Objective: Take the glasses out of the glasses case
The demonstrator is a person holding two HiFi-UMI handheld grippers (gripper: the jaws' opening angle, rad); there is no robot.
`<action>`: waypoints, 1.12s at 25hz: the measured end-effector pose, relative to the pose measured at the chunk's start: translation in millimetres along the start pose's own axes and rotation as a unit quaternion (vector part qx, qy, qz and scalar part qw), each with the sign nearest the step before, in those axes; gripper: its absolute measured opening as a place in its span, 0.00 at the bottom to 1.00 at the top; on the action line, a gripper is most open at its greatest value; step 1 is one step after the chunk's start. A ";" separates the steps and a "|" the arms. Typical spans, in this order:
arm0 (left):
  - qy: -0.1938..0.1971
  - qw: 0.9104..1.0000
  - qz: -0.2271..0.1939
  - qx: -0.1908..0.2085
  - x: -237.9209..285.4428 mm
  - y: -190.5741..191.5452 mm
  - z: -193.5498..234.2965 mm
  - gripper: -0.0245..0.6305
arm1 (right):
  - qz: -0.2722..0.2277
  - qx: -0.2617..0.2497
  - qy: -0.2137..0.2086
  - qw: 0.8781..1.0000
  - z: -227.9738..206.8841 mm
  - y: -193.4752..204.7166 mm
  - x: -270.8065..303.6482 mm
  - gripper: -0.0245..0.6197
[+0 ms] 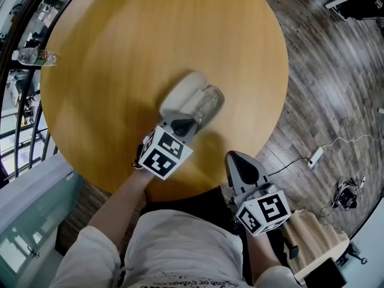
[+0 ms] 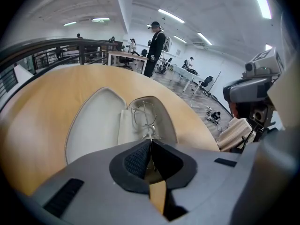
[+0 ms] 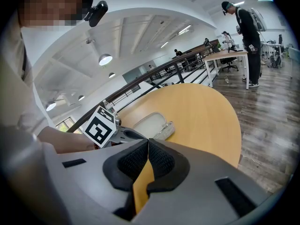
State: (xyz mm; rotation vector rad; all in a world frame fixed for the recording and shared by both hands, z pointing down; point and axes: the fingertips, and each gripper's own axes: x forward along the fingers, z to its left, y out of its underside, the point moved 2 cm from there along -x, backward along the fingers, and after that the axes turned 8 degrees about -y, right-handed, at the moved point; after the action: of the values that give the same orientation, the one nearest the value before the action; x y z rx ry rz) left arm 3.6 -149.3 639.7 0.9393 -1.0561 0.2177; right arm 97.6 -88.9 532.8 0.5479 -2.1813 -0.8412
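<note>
Glasses (image 2: pixel 142 116) in open case (image 2: pixel 93 125) | left tool (image 2: pixel 151 141) pinched on their wire frame; right tool (image 3: pixel 148 140) closed, empty

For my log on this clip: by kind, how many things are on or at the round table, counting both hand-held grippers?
left hand-held gripper, right hand-held gripper: 2
glasses case, open: 1
glasses: 1
bottle at the left edge of the table: 1
Total: 5
</note>
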 end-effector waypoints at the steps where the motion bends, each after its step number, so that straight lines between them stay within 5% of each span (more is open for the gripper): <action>1: -0.001 1.000 -0.002 0.000 -0.7 -1.0 -1.0 0.09 | 0.000 0.000 -0.001 1.000 -0.1 -0.1 -0.9 0.08; 18: -0.023 0.999 -0.048 0.001 -45.6 -34.0 -8.2 0.09 | -0.027 -0.040 -0.008 0.999 14.1 -33.0 -18.5 0.08; 28: -0.020 0.991 -0.130 -0.017 -117.4 -54.7 -35.5 0.09 | -0.041 -0.077 -0.002 0.996 32.6 -55.2 -41.8 0.08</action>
State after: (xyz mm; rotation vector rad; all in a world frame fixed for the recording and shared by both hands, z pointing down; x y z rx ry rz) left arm -2.4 -124.8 507.8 1.0427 -0.9605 -0.0362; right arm 107.0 -89.4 456.9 0.5632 -2.0881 -1.0449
